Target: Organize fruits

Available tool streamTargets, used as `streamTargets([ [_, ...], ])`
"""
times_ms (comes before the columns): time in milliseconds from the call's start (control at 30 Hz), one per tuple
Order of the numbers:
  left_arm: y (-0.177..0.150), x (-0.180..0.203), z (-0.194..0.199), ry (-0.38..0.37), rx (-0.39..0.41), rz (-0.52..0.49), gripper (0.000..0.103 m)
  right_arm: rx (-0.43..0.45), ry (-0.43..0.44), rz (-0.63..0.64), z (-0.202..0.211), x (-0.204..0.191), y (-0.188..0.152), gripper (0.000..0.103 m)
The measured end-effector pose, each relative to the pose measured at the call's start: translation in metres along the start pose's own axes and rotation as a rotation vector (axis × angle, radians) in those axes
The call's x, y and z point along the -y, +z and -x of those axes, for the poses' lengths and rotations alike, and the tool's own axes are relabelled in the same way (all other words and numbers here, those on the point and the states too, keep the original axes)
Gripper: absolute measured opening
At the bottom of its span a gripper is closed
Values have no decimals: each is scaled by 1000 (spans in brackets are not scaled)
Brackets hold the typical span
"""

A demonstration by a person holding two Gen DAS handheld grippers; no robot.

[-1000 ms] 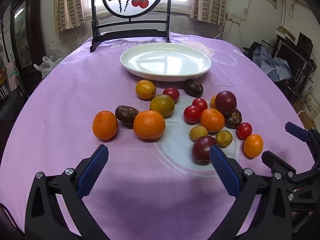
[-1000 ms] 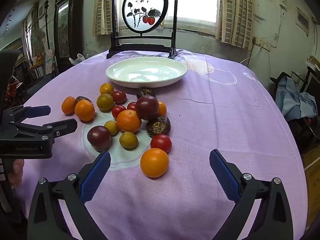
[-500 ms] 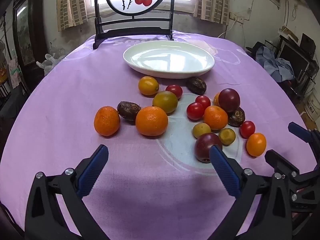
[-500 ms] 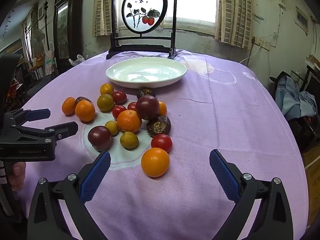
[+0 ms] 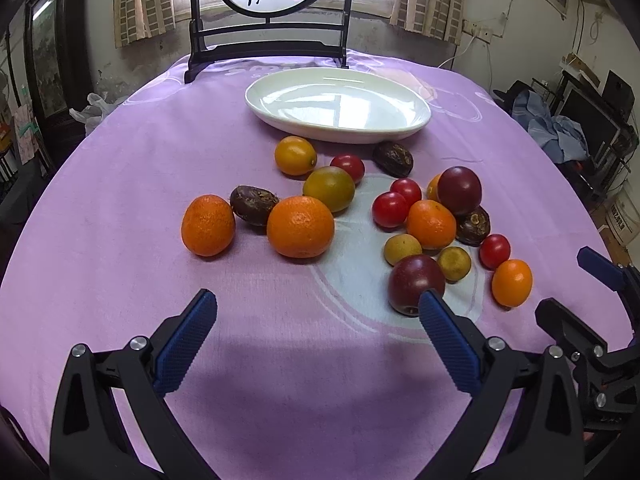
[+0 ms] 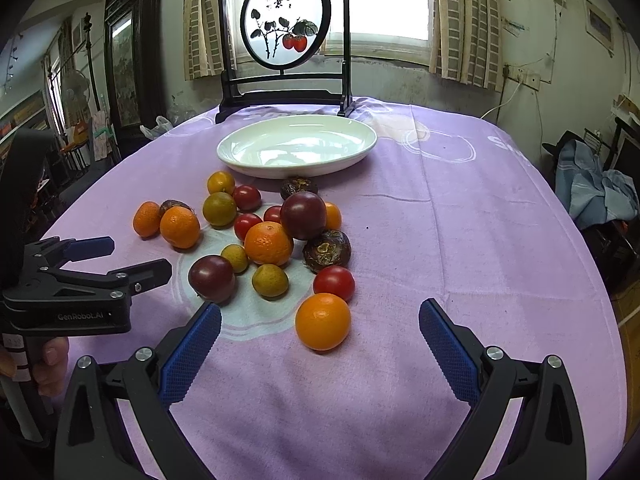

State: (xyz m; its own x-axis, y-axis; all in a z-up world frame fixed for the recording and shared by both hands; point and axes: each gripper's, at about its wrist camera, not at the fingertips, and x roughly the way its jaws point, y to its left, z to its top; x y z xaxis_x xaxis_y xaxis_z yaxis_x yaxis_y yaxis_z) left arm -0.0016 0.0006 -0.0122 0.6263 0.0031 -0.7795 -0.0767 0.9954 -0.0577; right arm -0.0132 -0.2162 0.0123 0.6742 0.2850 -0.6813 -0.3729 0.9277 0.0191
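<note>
Several fruits lie loose on the purple tablecloth: oranges (image 5: 300,226), red cherry tomatoes (image 5: 390,209), dark purple plums (image 5: 459,190), brown wrinkled fruits (image 5: 253,204) and small yellow-green ones (image 5: 402,249). A white oval plate (image 5: 400,130) stands empty behind them. My left gripper (image 5: 318,304) is open and empty, just short of the big orange. My right gripper (image 6: 320,314) is open and empty, with a small orange (image 6: 323,321) lying just ahead between its fingers. The right gripper also shows at the right edge of the left wrist view (image 5: 580,284).
A dark wooden stand with a round painted screen (image 6: 285,26) stands at the table's far edge behind the plate (image 6: 240,162). The left gripper and the hand holding it (image 6: 80,272) sit at the left of the right wrist view. Clutter surrounds the table.
My left gripper has moved forward toward the fruits, which look nearer and larger. The right gripper has crept slightly closer to the small orange. Both stay open.
</note>
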Motion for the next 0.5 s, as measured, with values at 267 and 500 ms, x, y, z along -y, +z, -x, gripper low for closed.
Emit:
streamTargets([
  [267,-2,2,4,8,-3,6,99,5,5,-5,5,1,-3,99],
  [500,-6,2,9,5,4,25,99,19,16,-11,13,2,-8,99],
])
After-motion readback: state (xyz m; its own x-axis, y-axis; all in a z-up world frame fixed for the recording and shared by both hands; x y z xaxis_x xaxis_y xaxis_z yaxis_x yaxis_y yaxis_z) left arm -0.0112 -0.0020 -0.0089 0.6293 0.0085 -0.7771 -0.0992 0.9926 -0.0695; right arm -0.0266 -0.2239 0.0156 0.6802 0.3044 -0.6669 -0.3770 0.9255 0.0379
